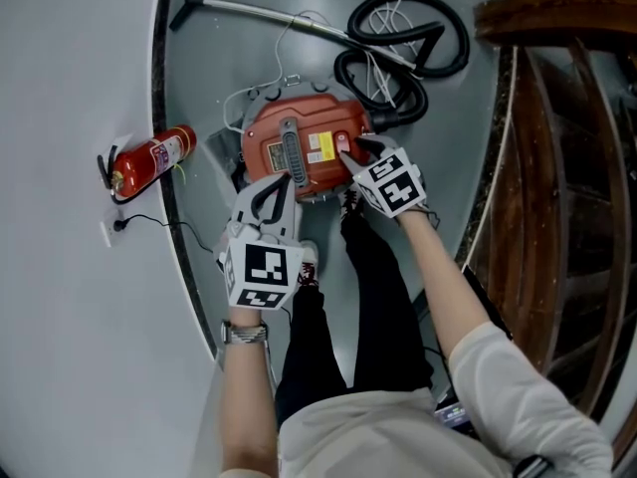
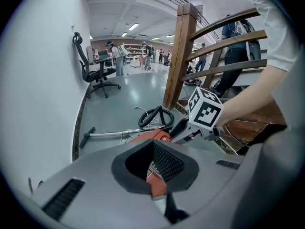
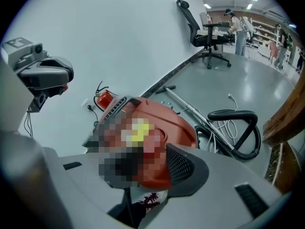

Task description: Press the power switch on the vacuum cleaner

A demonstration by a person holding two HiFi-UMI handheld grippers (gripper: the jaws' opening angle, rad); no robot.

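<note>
The red vacuum cleaner point(image 1: 304, 145) lies on the grey floor, just ahead of the person's feet. My right gripper point(image 1: 350, 153) reaches down onto its right side, jaws open, with the black fingertips over the red shell. In the left gripper view that fingertip point(image 2: 179, 127) sits right beside a small white-marked button point(image 2: 164, 139). In the right gripper view the right gripper point(image 3: 143, 171) straddles the red body point(image 3: 157, 123); a mosaic patch hides one pad. My left gripper point(image 1: 273, 191) hovers open over the vacuum's near edge, holding nothing, and the left gripper point(image 2: 152, 166) shows red between its pads.
A black hose point(image 1: 398, 43) and a metal wand point(image 1: 269, 13) lie beyond the vacuum. A red fire extinguisher point(image 1: 149, 159) rests by the curved white wall, near a wall socket point(image 1: 117, 225). A wooden railing point(image 1: 557, 118) runs on the right. The person's legs point(image 1: 348, 307) stand close behind.
</note>
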